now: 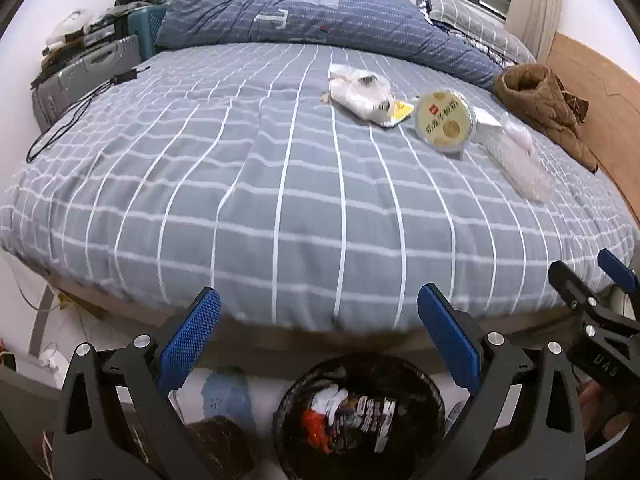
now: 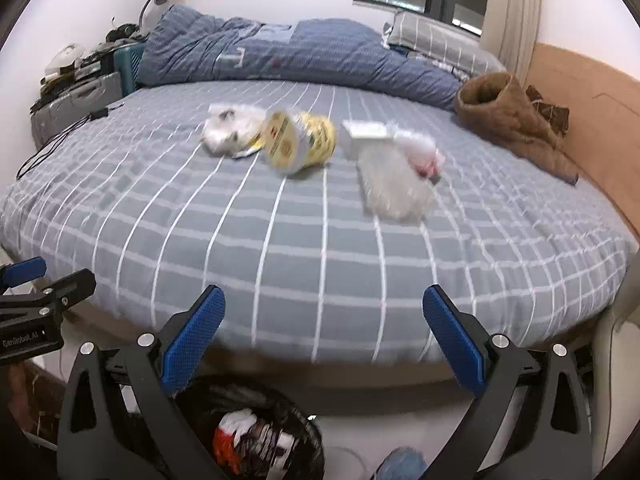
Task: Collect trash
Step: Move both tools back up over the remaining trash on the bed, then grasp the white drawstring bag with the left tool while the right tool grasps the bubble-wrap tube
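Trash lies on the grey checked bed [image 1: 240,184]: a crumpled white wrapper [image 1: 360,90] [image 2: 230,130], a yellow round noodle cup [image 1: 444,120] [image 2: 298,140] on its side, a white flat packet [image 2: 366,132], and a clear plastic bag [image 1: 520,160] [image 2: 394,184]. A black-lined trash bin [image 1: 360,412] [image 2: 256,436] with several scraps in it stands on the floor below the bed's near edge. My left gripper [image 1: 320,332] is open and empty above the bin. My right gripper [image 2: 324,332] is open and empty at the bed's edge, to the right of the bin.
A blue quilt [image 1: 320,20] and a pillow [image 1: 472,12] lie at the far end. A brown padded garment [image 1: 544,100] lies by the wooden headboard [image 1: 608,112]. A grey suitcase [image 1: 80,76] with clutter stands left; a black cable [image 1: 72,116] trails on the bed.
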The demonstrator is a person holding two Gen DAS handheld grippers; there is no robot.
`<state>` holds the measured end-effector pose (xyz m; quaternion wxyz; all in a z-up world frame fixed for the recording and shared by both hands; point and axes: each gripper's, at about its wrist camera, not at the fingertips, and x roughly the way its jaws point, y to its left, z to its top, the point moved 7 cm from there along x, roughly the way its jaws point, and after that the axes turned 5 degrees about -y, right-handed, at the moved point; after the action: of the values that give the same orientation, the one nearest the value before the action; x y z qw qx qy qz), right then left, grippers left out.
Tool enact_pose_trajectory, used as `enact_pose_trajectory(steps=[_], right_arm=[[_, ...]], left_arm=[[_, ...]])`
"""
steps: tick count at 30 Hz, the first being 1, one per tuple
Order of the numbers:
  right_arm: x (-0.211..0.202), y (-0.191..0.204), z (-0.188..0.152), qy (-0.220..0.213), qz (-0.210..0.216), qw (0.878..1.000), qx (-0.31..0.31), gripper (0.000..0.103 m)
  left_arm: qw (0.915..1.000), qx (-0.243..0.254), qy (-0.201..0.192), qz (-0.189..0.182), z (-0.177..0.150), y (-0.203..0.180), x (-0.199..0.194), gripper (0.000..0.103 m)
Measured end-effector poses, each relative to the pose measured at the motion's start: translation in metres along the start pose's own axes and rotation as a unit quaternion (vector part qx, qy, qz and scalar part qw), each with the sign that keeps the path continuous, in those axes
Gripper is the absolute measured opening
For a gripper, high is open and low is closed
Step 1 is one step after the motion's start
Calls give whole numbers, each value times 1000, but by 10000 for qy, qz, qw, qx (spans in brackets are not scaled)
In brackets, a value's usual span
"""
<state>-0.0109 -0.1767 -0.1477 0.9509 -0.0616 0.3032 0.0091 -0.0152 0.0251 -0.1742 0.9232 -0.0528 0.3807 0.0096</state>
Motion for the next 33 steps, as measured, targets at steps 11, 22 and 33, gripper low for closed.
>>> enact_pose_trajectory(steps=[11,22,33], right_arm=[[35,-17,50,-259,-86,9995,172,95],[90,-44,87,-167,-168,9994,263,95],[134,-80,89,155,-162,9978,629,95]], left_arm=[[9998,7,-205,70,56,-2,34,97],[9994,171,-291,71,123,-14,95,97],[9989,411,-241,7,174,-39,165,97]])
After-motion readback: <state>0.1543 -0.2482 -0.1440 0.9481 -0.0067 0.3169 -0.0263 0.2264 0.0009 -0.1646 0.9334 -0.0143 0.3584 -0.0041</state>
